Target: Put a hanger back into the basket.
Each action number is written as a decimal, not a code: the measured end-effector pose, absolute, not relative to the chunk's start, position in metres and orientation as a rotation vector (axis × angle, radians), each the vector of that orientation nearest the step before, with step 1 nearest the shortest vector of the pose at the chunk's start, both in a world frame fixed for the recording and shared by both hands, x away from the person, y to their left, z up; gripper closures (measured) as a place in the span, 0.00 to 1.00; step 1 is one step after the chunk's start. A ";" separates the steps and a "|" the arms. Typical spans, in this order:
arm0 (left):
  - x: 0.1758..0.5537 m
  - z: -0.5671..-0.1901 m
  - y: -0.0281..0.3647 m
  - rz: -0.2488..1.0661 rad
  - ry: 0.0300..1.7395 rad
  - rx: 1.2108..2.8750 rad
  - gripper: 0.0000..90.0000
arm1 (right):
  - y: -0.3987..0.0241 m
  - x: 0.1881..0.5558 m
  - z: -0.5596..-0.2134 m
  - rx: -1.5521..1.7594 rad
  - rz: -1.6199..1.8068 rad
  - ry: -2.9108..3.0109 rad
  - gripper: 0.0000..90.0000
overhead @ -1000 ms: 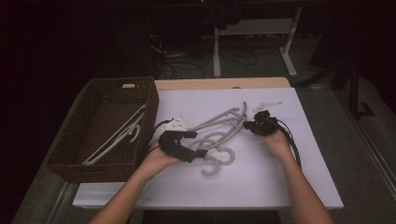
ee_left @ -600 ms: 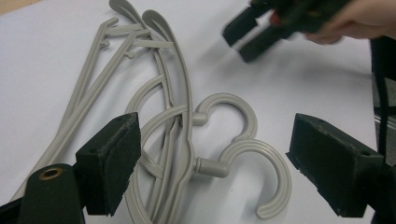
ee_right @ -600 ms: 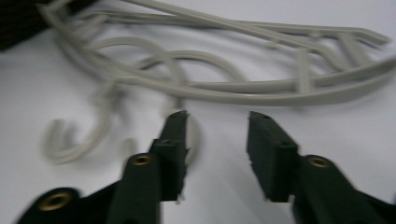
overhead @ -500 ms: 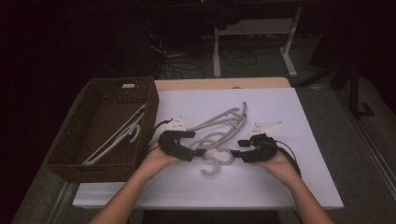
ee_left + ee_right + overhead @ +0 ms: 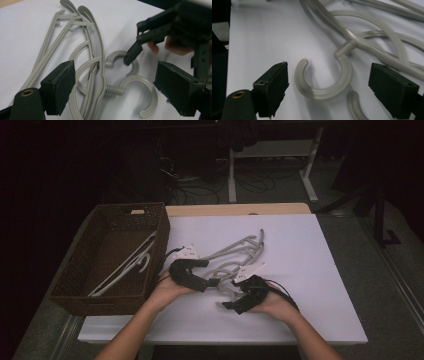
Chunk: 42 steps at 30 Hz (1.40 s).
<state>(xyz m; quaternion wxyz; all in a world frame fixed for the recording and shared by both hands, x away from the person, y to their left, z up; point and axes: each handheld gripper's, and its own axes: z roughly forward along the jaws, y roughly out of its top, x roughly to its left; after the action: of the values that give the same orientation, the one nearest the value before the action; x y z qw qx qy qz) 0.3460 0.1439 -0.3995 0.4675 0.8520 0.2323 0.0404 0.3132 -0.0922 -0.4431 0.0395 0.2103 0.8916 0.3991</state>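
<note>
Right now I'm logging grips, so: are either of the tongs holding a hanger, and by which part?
Neither. The left tongs stand open over the grey hangers; the right tongs, just opened, frame one hook without pressing on it.

No legible text or labels anywhere

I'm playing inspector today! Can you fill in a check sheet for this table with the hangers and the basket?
Surface: white table top, lit, dark room around it.
Job's things: grey hangers piled mid-table, hooks toward the person; one hook lies between the right gripper's jaws, untouched.
Clutter: brown wicker basket at the table's left, pale hangers inside.
Grippers: left gripper open over the pile; right gripper with jaws that have just been opening, now wide around the hook.
Cables: black cable trailing from the right gripper.
Surroundings: white desk legs and floor cables behind.
</note>
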 end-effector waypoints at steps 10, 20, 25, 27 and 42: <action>0.346 -0.399 0.145 0.096 0.569 2.088 0.19 | -0.074 0.313 -0.459 0.523 1.099 2.761 0.17; 0.346 -0.399 0.144 0.093 0.567 2.091 0.18 | -0.069 0.310 -0.462 0.496 1.094 2.749 0.28; 0.346 -0.400 0.144 0.089 0.564 2.102 0.18 | -0.074 0.312 -0.459 0.490 1.123 2.766 0.28; 0.346 -0.401 0.145 0.087 0.561 2.114 0.18 | -0.078 0.313 -0.456 0.492 1.146 2.779 0.28; 0.343 -0.421 0.135 0.083 0.489 2.341 0.31 | -0.109 0.314 -0.436 0.521 1.229 2.817 0.28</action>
<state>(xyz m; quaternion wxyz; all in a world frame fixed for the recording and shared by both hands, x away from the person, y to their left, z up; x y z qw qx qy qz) 0.3430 0.1348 -0.4208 0.3655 0.9106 0.1901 0.0321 0.3136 -0.1085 -0.4357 0.0122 0.1671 0.9036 0.3942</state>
